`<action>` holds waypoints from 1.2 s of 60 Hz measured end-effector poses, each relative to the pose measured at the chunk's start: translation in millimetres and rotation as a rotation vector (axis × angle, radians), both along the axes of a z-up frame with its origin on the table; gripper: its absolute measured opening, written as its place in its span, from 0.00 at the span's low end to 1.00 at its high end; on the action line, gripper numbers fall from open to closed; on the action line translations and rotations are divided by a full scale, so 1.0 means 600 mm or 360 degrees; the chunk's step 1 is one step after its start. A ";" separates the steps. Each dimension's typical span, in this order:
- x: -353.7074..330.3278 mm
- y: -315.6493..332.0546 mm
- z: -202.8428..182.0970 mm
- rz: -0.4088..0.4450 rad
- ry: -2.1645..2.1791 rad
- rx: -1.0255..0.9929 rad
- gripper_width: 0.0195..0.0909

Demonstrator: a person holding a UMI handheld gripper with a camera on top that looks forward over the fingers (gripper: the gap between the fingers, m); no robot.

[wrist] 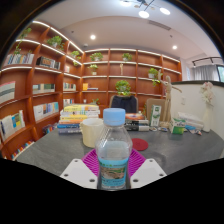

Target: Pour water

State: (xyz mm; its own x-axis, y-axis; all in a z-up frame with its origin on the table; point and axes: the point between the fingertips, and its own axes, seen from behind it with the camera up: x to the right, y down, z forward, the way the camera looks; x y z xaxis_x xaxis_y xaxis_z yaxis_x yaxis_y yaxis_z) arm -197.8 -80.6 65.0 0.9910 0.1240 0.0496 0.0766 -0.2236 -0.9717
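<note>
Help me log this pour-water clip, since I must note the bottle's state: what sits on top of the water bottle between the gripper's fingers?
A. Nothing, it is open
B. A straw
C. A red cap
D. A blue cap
D: the water bottle, held between the pink pads of the gripper, carries a light blue cap, screwed on ahead of the pale cup.

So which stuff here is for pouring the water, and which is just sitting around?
For the job:
bottle, between the gripper fingers, pads close at both sides
cup, just beyond it on the table

Just lying about:
stack of books
plant
bookshelves
</note>
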 end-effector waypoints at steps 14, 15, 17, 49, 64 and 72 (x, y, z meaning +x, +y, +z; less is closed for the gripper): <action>0.059 0.062 0.038 0.0050 -0.0577 0.0019 0.17; 0.074 0.073 0.038 0.0064 -0.0646 0.0021 0.17; 0.080 0.092 0.040 0.0049 -0.0783 0.0025 0.18; 0.052 0.272 0.115 0.0217 -0.2459 0.0239 0.18; -0.002 0.302 0.156 0.0243 -0.3240 0.0500 0.19; -0.019 0.309 0.159 0.0252 -0.3403 0.0586 0.19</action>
